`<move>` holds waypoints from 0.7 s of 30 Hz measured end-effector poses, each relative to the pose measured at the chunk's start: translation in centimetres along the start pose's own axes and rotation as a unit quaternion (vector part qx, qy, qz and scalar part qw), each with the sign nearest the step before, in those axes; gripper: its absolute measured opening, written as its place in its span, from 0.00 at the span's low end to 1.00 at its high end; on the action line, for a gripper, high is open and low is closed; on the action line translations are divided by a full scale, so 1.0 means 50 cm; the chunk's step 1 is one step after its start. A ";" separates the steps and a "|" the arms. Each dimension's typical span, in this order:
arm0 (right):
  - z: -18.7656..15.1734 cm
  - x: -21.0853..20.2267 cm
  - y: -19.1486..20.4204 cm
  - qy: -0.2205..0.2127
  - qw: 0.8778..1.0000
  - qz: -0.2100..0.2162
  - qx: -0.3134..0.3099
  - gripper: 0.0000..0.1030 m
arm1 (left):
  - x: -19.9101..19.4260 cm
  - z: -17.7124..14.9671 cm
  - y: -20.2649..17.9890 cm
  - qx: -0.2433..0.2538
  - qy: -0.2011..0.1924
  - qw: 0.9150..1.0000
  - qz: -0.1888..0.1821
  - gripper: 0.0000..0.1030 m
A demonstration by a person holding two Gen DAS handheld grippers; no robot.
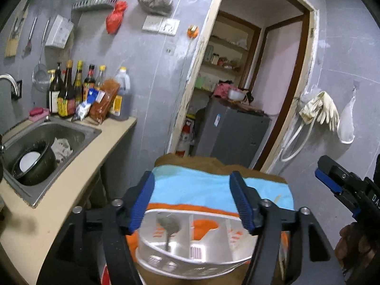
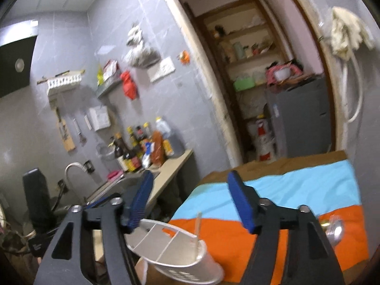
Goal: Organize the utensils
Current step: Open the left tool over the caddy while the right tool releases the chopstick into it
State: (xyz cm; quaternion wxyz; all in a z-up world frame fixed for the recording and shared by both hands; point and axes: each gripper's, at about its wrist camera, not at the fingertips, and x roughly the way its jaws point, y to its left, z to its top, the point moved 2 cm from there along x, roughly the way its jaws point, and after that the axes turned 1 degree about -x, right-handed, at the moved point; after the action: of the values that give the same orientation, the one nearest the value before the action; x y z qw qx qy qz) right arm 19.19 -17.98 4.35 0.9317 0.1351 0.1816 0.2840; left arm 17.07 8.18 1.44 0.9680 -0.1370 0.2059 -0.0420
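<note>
Both the left gripper (image 1: 192, 199) and right gripper (image 2: 190, 199) have their fingers spread wide with nothing in them, hovering over the white utensil caddy (image 1: 190, 244) on the orange-and-blue cloth (image 2: 296, 194) covering the desk, a spoon (image 1: 169, 228) already in its left slot.

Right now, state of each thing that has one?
Left gripper: open, empty.
Right gripper: open, empty.
Caddy: upright on the cloth, spoon in its left compartment.
Sink: holds a pot and a rag.
Tap: no water running.
</note>
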 end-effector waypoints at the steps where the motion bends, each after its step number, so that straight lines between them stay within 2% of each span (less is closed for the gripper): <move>1: 0.007 -0.013 -0.006 -0.009 1.000 -0.009 -0.001 0.76 | -0.004 0.005 -0.015 0.006 -0.004 1.000 0.004 0.65; 3: 0.019 -0.038 -0.020 -0.024 0.999 -0.027 -0.007 0.84 | -0.013 0.012 -0.049 0.015 -0.016 1.000 0.006 0.73; 4: 0.026 -0.055 -0.029 -0.033 0.999 -0.042 -0.012 0.92 | -0.016 0.015 -0.061 0.018 -0.021 1.000 0.006 0.76; 5: 0.031 -0.070 -0.038 -0.040 0.998 -0.055 -0.016 1.00 | -0.021 0.017 -0.078 0.020 -0.029 0.999 0.007 0.84; 6: 0.035 -0.084 -0.047 -0.048 0.996 -0.066 -0.020 1.00 | -0.025 0.017 -0.095 0.024 -0.038 0.999 0.011 0.91; 8: 0.042 -0.109 -0.069 -0.058 0.994 -0.090 -0.028 1.00 | -0.030 0.018 -0.123 0.029 -0.052 0.998 0.015 0.95; 15: 0.039 -0.182 -0.155 -0.075 0.984 -0.147 -0.065 1.00 | -0.027 -0.009 -0.243 0.061 -0.075 0.995 0.007 0.96; 21: 0.011 -0.214 -0.250 -0.072 0.983 -0.153 -0.070 1.00 | 0.005 -0.068 -0.353 0.094 -0.082 0.992 0.021 0.96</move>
State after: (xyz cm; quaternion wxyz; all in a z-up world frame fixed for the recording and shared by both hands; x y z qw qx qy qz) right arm 17.14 -34.28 3.21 0.9821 0.0603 0.1118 0.1394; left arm 15.49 -9.64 3.36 0.9909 -0.0441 0.1234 -0.0292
